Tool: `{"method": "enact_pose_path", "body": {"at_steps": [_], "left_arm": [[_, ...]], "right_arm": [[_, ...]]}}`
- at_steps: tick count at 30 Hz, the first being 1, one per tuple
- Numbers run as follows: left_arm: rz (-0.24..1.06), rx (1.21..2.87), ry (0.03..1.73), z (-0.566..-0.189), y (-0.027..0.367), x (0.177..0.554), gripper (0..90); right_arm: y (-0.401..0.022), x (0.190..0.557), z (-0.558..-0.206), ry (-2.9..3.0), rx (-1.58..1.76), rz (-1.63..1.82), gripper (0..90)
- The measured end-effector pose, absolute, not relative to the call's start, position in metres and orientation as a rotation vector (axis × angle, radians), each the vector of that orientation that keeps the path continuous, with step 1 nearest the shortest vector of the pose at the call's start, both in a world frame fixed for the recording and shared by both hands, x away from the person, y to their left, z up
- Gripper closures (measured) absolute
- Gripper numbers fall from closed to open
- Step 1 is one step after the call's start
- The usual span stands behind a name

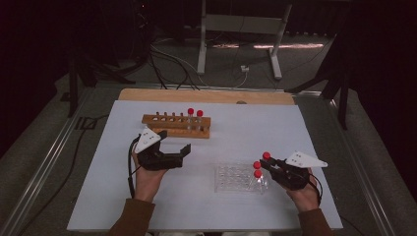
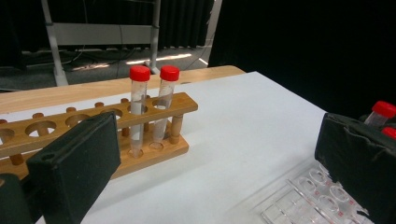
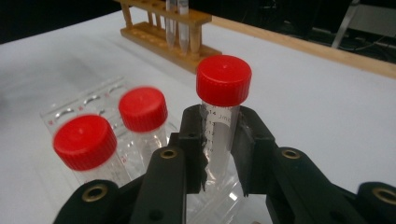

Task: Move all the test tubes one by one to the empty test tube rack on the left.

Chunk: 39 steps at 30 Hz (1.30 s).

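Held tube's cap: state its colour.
Red. The cap on the tube in the right gripper shows best in the right gripper view.

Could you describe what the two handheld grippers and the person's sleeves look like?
Both the left gripper and the right gripper are black, each topped by a pale grey three-cornered plate. A black cable trails from each. In the right gripper view, brass-coloured rivets dot the arms, and one pad edge looks ragged. The left gripper's pads are broad, flat black blocks. The sleeves are brown.
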State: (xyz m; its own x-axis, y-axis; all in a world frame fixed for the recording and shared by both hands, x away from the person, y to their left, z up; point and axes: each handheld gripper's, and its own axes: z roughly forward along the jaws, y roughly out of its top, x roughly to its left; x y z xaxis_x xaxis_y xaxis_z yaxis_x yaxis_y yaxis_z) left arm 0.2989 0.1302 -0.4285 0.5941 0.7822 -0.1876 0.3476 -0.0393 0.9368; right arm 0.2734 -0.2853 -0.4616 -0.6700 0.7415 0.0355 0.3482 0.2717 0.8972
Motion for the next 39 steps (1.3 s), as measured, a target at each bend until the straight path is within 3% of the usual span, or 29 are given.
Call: {"method": "enact_pose_path", "body": {"at_steps": [21,39], "left_arm": [[0.43,1.646,0.933,-0.425,0.125,0.296,1.1],[0.372,1.653,0.884,-0.412,0.114,0.288,1.2]], "right_arm": [[-0.289,0.258,-0.42,2.094,0.932,1.407,74.4],[-0.289,0.234,-0.405,2.242,0.875,1.416,74.4]]}}
